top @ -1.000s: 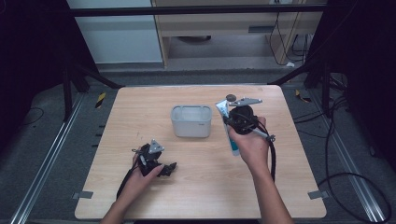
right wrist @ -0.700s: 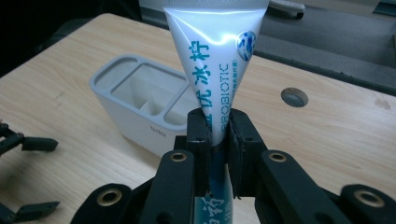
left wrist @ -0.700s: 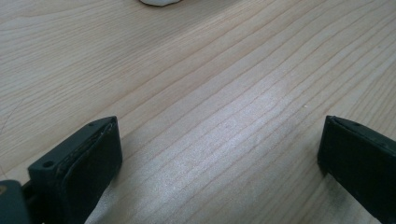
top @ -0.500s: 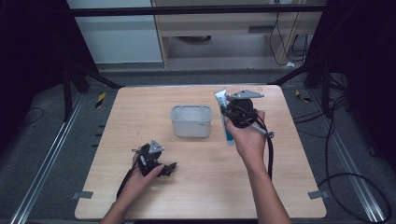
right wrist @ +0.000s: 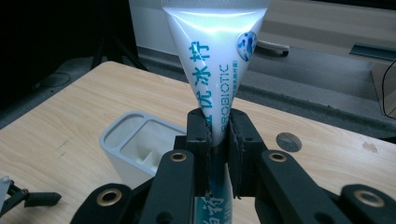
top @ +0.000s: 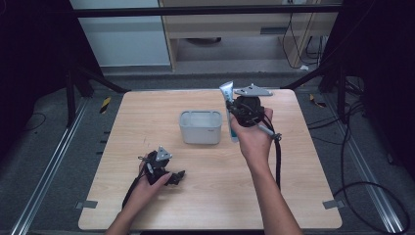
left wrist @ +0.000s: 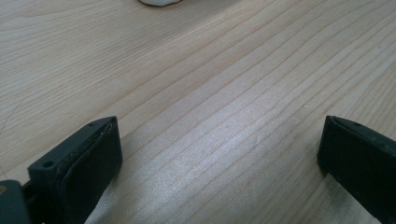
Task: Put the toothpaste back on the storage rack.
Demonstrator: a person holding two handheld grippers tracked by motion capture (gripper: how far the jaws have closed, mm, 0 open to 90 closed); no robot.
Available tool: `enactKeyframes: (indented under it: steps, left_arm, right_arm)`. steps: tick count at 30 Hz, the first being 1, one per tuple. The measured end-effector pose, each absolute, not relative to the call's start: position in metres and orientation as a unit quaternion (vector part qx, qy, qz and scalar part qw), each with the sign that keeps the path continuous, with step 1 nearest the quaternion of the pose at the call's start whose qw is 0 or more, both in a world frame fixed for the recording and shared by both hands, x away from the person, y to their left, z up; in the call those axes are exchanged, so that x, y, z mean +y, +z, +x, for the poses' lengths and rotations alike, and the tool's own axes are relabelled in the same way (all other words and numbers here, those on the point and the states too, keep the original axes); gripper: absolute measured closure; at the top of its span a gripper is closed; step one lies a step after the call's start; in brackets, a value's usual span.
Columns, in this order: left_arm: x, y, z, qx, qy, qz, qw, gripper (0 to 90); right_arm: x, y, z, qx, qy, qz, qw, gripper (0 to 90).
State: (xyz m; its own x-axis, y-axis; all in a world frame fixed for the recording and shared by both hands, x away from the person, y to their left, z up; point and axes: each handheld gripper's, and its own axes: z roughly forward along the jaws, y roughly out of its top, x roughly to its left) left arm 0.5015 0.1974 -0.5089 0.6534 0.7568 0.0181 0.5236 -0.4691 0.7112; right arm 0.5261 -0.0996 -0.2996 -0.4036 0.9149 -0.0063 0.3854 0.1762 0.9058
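Right gripper view: I have the right tongs (right wrist: pixel 218 140) clenched on the tube (right wrist: pixel 215 60), a white tube with teal print. The pads pinch it partway along its length. Its flat crimped end fans out wide above the jaws, and the rest runs down between them toward the camera. Below and left of the jaws I see the grey bin (right wrist: pixel 135 149), with its inner divider showing. A small round disc (right wrist: pixel 288 141) lies on the desk past the jaws to the right.

From the high view, the right tongs (top: pixel 234 110) hold the tube (top: pixel 227 95) upright, lifted clear of the desk (top: pixel 147 112), near the far edge and just to the right of the bin (top: pixel 199 127), which sits about mid-desk.

My left tongs (top: pixel 177 175) rest low over the desk toward the near left corner, well apart from the bin and the tube. In the left gripper view their jaws stand wide apart, released, with bare wood (left wrist: pixel 210 93) between them.
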Motion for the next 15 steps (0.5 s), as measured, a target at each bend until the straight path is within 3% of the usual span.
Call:
enactKeyframes:
  steps: [15]
  left_arm:
    - [0.197, -0.509, 0.502, 0.380, 0.168, 0.841, 0.347, 0.0]
  right_arm:
    - [-0.085, -0.281, 0.536, 0.691, 0.472, 0.451, 0.311, 80.3]
